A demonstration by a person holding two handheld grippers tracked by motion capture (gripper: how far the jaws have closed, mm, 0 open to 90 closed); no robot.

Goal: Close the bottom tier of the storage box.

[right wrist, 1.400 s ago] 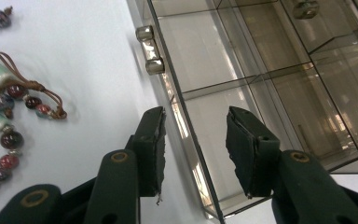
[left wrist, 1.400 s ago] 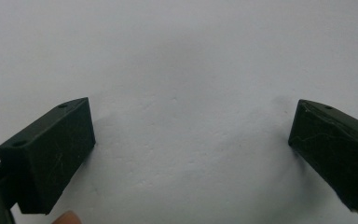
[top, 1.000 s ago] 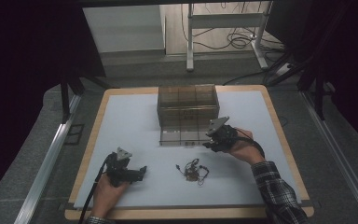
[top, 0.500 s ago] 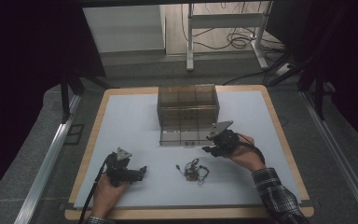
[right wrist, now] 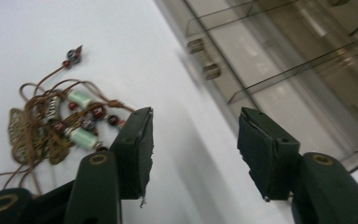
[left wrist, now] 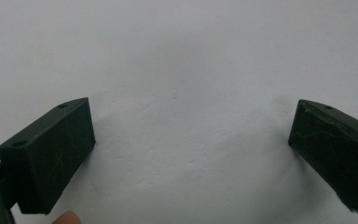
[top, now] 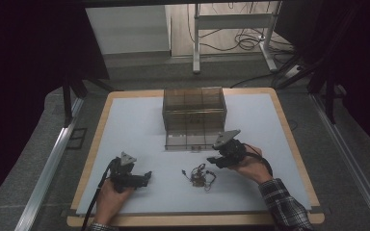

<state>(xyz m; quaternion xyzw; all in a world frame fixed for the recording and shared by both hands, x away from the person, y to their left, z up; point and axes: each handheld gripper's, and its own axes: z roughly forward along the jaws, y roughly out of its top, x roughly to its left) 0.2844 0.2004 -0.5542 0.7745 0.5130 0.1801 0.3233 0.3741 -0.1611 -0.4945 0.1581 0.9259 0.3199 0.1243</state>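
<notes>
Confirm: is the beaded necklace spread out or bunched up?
Bunched up: the necklace lies in a tangled heap on the table.

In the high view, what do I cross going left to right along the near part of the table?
Left tool → tangle of beaded cord → right tool, its jaws just opening with nothing between them, the cord lying beside them.
</notes>
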